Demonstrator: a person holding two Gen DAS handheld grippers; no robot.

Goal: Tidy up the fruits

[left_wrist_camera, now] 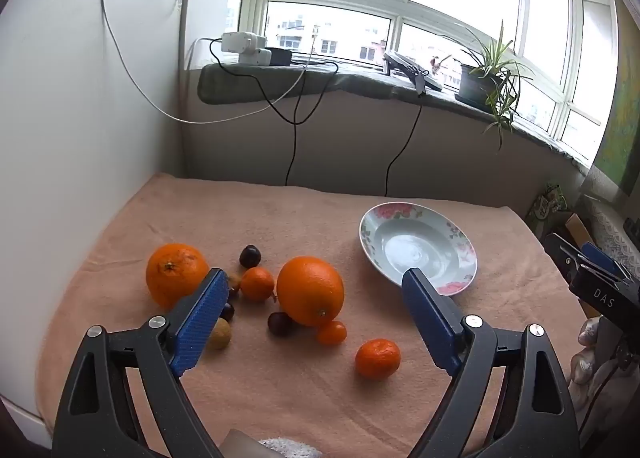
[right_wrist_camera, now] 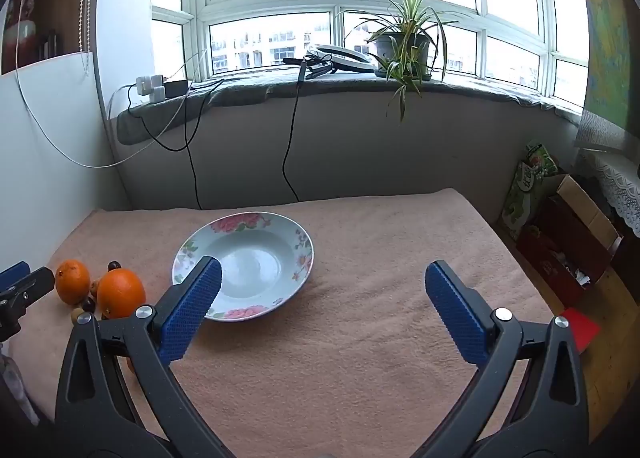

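A floral plate (left_wrist_camera: 418,248) sits empty on the pink towel (left_wrist_camera: 280,398); it also shows in the right wrist view (right_wrist_camera: 244,262). Left of it lie two big oranges (left_wrist_camera: 175,274) (left_wrist_camera: 310,290), two mandarins (left_wrist_camera: 257,284) (left_wrist_camera: 377,358), a small orange tomato (left_wrist_camera: 331,332), dark cherries (left_wrist_camera: 250,256) and a yellowish fruit (left_wrist_camera: 219,334). My left gripper (left_wrist_camera: 314,318) is open above the fruit pile, holding nothing. My right gripper (right_wrist_camera: 322,306) is open and empty, above the towel just right of the plate. The oranges show at the left in the right wrist view (right_wrist_camera: 120,293).
A white wall panel (left_wrist_camera: 72,137) borders the towel on the left. Behind is a windowsill with chargers (left_wrist_camera: 248,45), cables and a potted plant (right_wrist_camera: 404,41). Boxes and bags (right_wrist_camera: 560,250) stand on the floor to the right. The right gripper's body shows at the left wrist view's right edge (left_wrist_camera: 600,282).
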